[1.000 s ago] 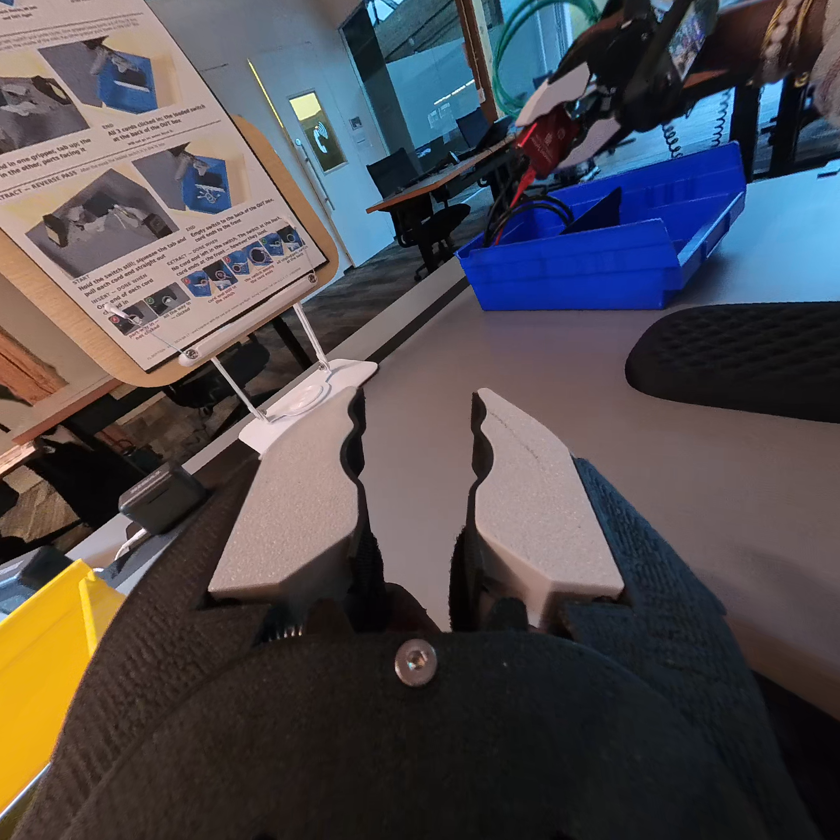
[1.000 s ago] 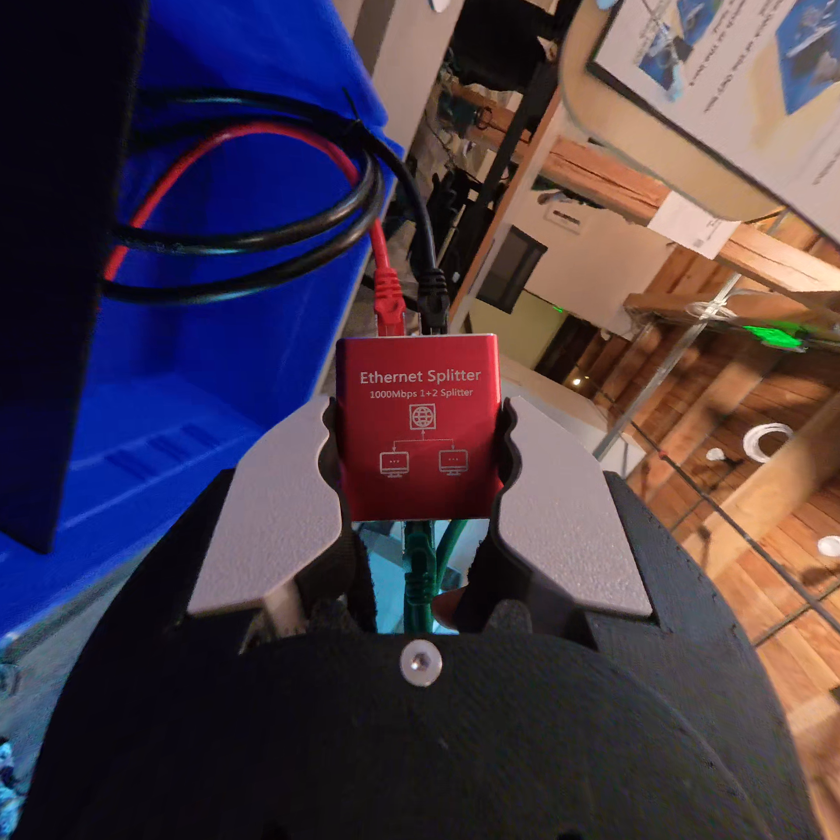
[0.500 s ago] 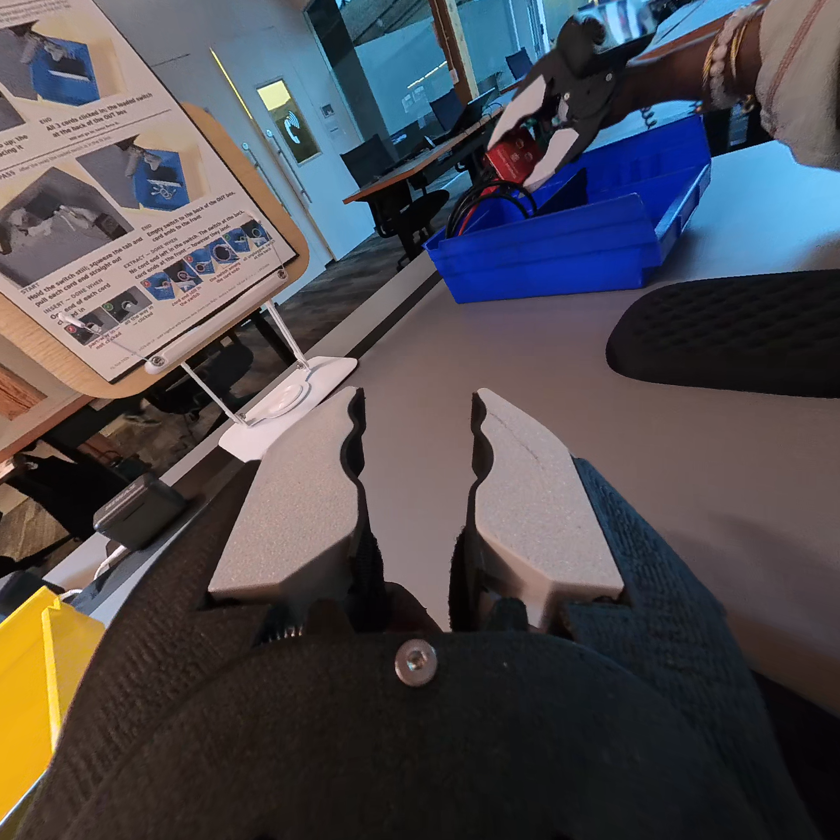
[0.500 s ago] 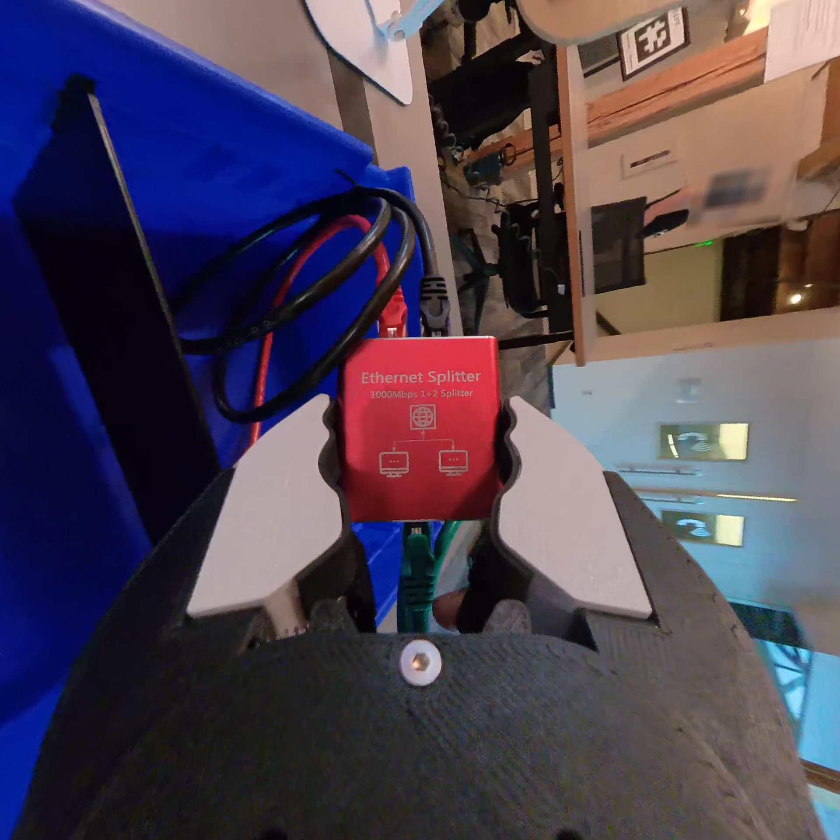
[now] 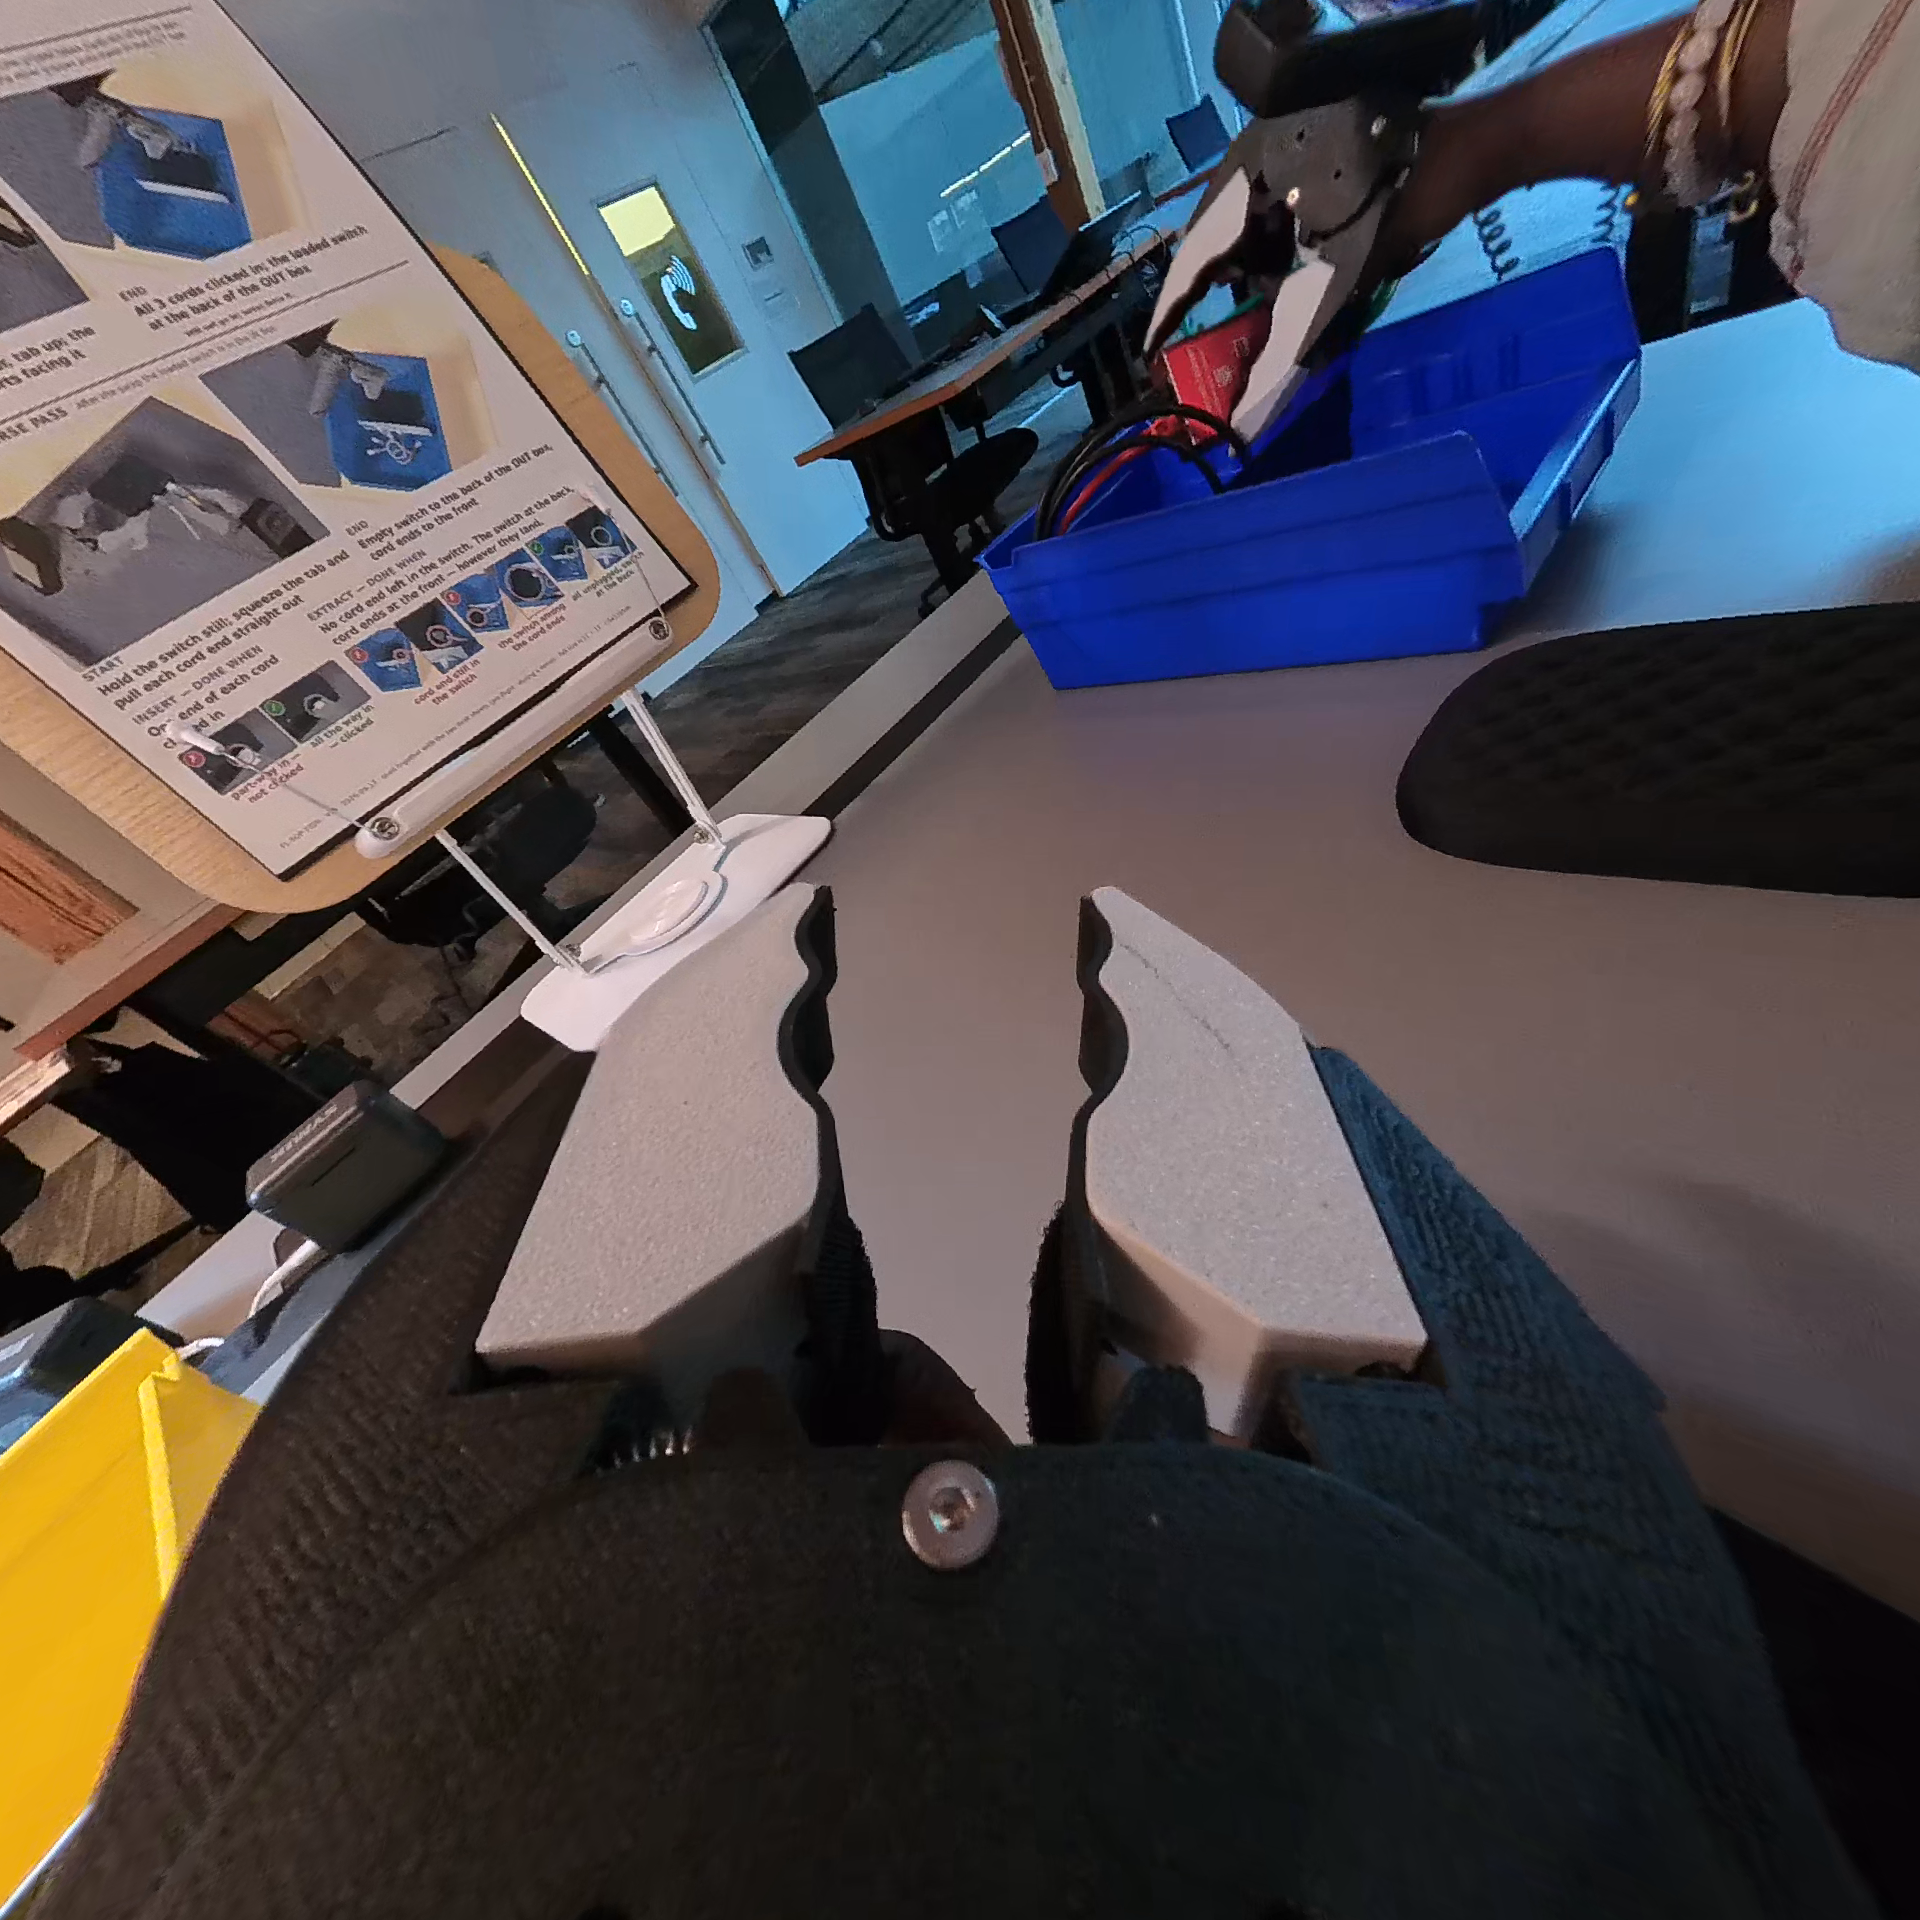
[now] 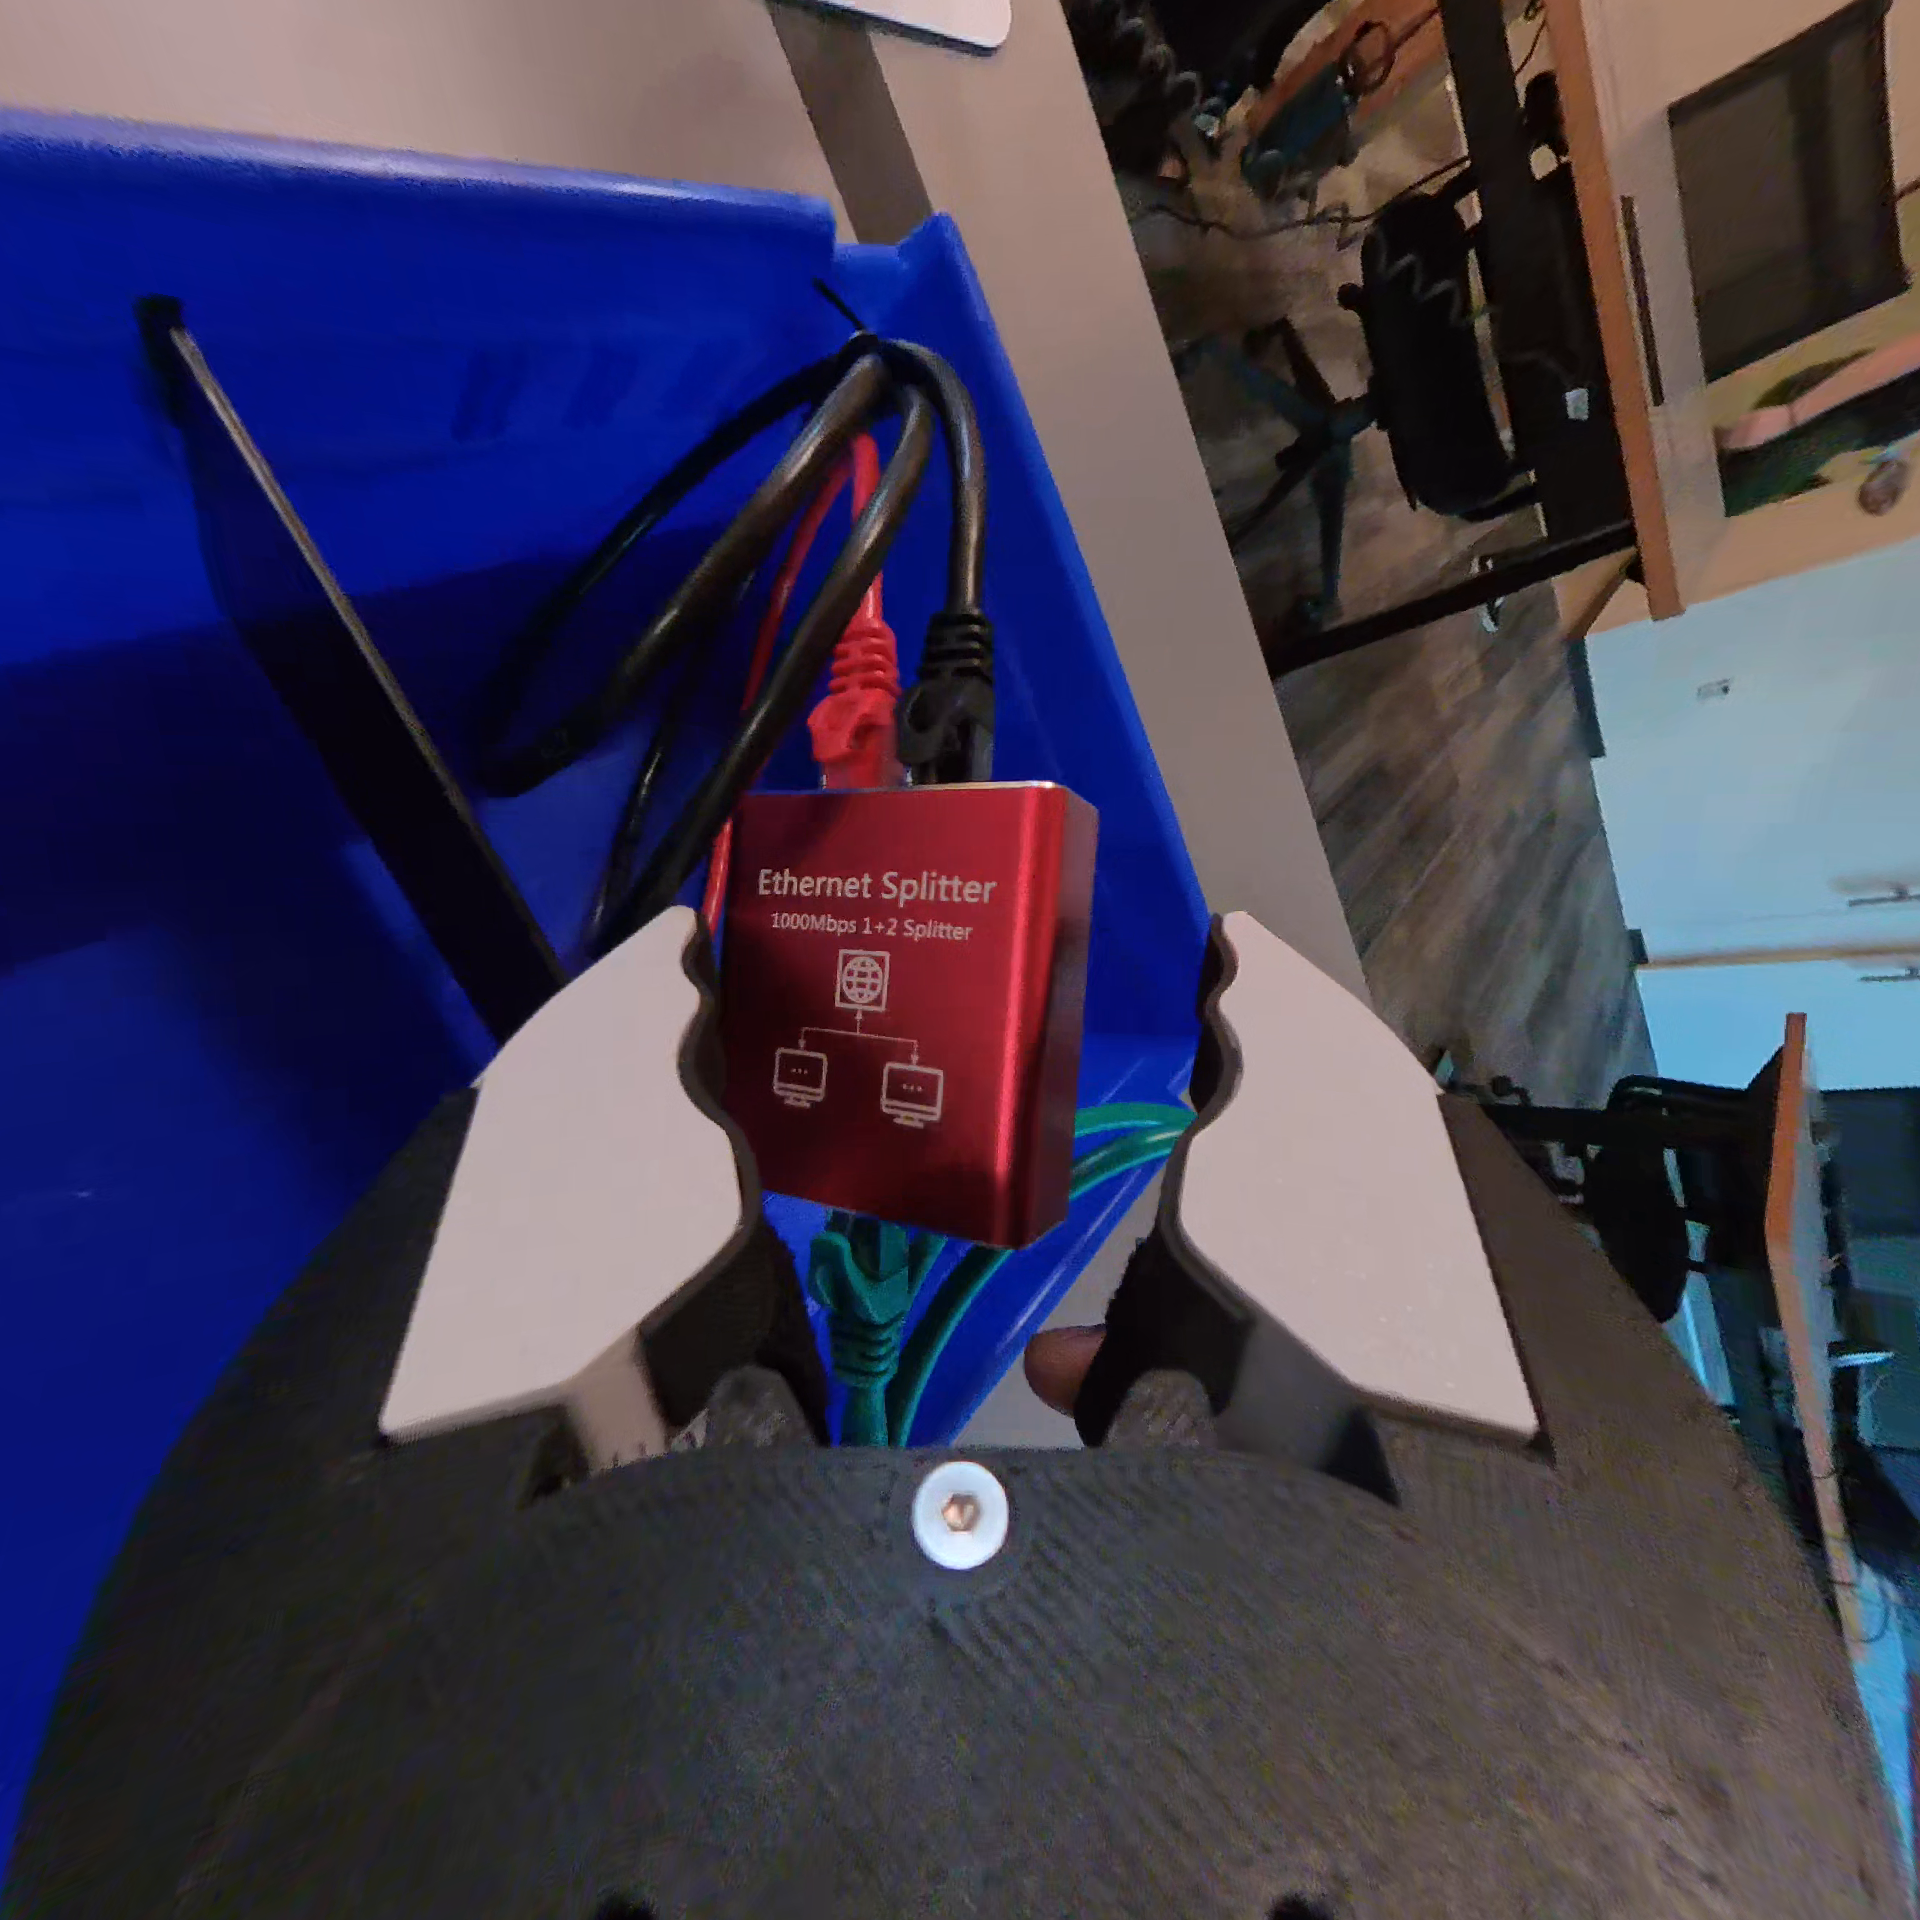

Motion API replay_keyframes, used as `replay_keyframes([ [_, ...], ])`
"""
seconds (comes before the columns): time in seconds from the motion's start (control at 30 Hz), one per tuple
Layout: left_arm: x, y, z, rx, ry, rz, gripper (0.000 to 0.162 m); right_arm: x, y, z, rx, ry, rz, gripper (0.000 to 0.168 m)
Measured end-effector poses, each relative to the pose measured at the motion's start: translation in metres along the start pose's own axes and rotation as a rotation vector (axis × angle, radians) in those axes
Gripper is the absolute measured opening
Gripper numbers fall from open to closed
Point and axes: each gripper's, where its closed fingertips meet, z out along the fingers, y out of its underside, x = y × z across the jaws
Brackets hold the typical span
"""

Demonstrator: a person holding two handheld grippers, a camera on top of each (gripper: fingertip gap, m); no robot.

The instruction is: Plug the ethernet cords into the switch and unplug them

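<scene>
White lettering and small pictograms are printed on the face of the red switch (image 6: 904, 1008), which sits over the near corner of the blue bin (image 6: 312, 416). Well left of the bin, an instruction board (image 5: 291, 468) on a stand carries lines of black print among photographs. Beyond the bin, a lit door panel (image 5: 681, 296) shows a handset symbol. Far left of the bin, a dark box (image 5: 343, 1164) bears a small mark, too small to read.

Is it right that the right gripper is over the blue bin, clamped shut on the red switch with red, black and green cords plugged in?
Not clamped: the right wrist view shows the right gripper open, with the red switch loose between its jaws.
</scene>
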Motion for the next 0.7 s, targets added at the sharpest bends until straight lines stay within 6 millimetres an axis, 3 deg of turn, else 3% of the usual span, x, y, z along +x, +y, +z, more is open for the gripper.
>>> replay_keyframes([
  [0.43,-0.003,-0.003,-0.004,0.013,-0.010,-0.013,0.045,0.007,-0.003,-0.030,-0.037,0.042,0.090,0.073],
  [0.7,-0.015,-0.005,-0.010,-0.010,-0.064,-0.065,0.050,-0.015,-0.028,-0.063,0.022,0.119,0.466,0.115],
])
